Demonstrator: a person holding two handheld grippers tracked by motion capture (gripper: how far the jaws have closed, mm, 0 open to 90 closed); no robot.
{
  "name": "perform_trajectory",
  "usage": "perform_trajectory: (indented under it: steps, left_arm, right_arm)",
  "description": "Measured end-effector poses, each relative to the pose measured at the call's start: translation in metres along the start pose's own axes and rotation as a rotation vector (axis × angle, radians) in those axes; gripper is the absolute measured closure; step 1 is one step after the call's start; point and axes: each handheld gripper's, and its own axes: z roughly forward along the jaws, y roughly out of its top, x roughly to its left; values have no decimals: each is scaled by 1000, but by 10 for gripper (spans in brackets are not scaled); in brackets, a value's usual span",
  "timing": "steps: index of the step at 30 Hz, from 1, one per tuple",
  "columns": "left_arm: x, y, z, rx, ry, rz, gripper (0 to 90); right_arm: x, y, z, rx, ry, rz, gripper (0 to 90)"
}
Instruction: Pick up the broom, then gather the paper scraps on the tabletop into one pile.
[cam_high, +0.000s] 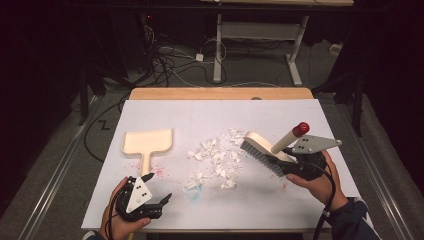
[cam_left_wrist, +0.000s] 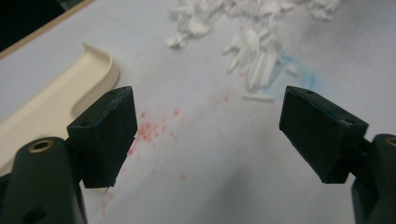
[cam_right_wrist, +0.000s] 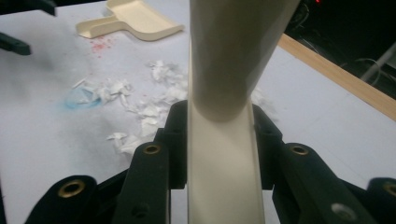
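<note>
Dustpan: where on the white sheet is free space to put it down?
Free: the far strip behind the dustpan and paper scraps, and the near edge between left gripper and right gripper. Crowded: the middle, around the scraps and brush.

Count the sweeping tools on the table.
2. A dustpan lies at the left, ahead of the open left gripper. A brush is at the right, held by the right gripper.

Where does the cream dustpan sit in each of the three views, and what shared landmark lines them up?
High view: the dustpan lies left of centre on the white table, handle toward the person.
Left gripper view: its curved rim sits at the left edge, behind the left jaw.
Right gripper view: it is at top left.
Shared landmark: the pile of white paper scraps.
</note>
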Motion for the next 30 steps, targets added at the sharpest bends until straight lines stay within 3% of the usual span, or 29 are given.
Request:
perform_trajectory:
  steps: [2, 5, 11, 12, 15, 16, 18, 20, 21, 25, 27, 30]
  left_arm:
    - [1, -5, -2, 15, -2, -12, 180]
    - [1, -8, -6, 5, 11, -18, 180]
    - [-1, -10, -4, 29, 9, -13, 180]
    - [-1, -9, -4, 32, 9, -12, 180]
    - [-2, -10, -2, 41, 6, -10, 180]
    - [-2, -10, -2, 47, 7, -9, 180]
    - [-2, -11, -1, 50, 5, -12, 180]
    - [-3, -11, -1, 58, 4, -10, 180]
    - [-3, -11, -1, 57, 4, -10, 180]
    - [-3, -9, 0, 53, -2, -8, 180]
    - [-4, -8, 2, 55, -5, 3, 180]
    - [-5, -9, 3, 64, -18, -2, 180]
  right_arm:
    - [-4, 1, 0, 2, -31, 15, 682]
    - [-7, 1, 1, -1, -47, 19, 683]
    - [-13, 1, 5, 12, -86, 26, 683]
    - [-18, 1, 7, 18, -117, 22, 682]
    - [-24, 0, 8, 19, -145, 17, 682]
    - [-34, -1, 11, 25, -184, 20, 682]
    - [-37, -1, 13, 25, -196, 23, 683]
    - [-48, -3, 20, 30, -225, 49, 683]
    - [-58, -4, 31, 61, -261, 59, 683]
    - [-67, -3, 50, 96, -298, 61, 683]
    - [-72, 0, 75, 150, -340, 31, 683]
    - [-74, 0, 90, 182, -355, 12, 683]
